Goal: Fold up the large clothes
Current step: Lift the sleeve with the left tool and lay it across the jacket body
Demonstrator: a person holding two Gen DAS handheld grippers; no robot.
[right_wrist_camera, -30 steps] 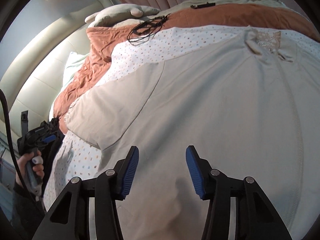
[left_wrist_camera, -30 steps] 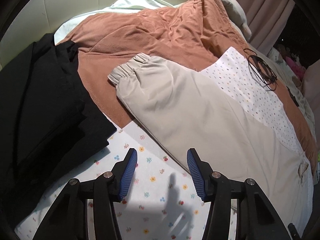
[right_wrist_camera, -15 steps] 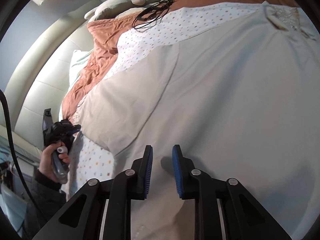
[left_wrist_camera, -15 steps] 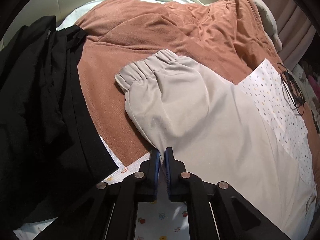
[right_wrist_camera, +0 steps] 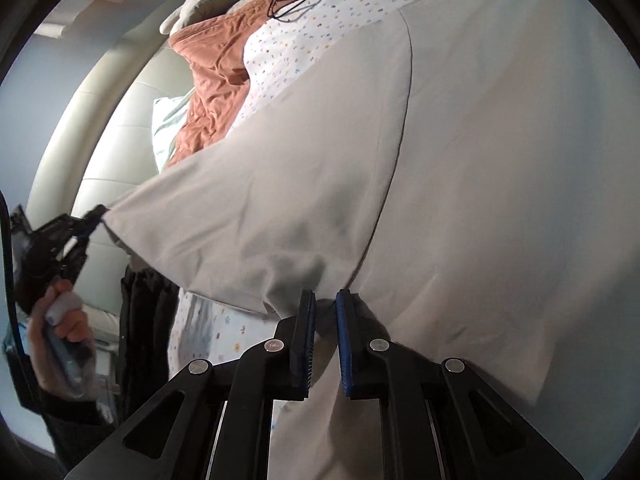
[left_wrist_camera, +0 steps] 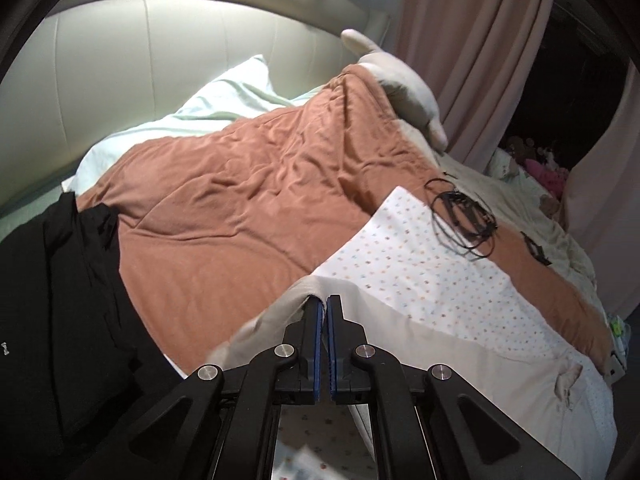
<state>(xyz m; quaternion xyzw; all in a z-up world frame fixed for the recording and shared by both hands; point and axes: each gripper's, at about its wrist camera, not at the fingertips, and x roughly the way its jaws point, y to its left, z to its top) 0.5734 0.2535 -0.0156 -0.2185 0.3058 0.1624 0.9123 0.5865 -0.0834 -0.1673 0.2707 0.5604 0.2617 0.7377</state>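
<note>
1. Now my left gripper [left_wrist_camera: 324,302] has its jaws pressed together on an edge of the beige garment [left_wrist_camera: 460,356]; a ridge of cloth rises to the blue pads [left_wrist_camera: 318,340] and is pinched between them.
2. From the right wrist view I see that same left gripper [right_wrist_camera: 94,216] at the far left, gripped by a hand [right_wrist_camera: 60,320], with a corner of the garment [right_wrist_camera: 460,184] drawn out to its tip, off the bed.
3. My right gripper [right_wrist_camera: 325,304] has its jaws closing, a narrow gap between the blue pads [right_wrist_camera: 345,344]. Garment cloth bunches between the fingertips, near the seam [right_wrist_camera: 400,140] that runs down the fabric. I cannot tell for sure that both pads press on it.
4. The garment lies spread across the bed, over a white dotted sheet [left_wrist_camera: 440,272], which in turn lies on an orange quilt [left_wrist_camera: 240,208].
5. A black garment [left_wrist_camera: 60,300] is heaped at the left edge of the bed, apart from the beige one.
6. A tangle of black cable [left_wrist_camera: 460,216] rests on the far corner of the sheet and on the quilt beside it.
7. A pale pillow [left_wrist_camera: 224,108] leans on the cream headboard [left_wrist_camera: 160,48]; pink curtains [left_wrist_camera: 472,48] hang to the right.
</note>
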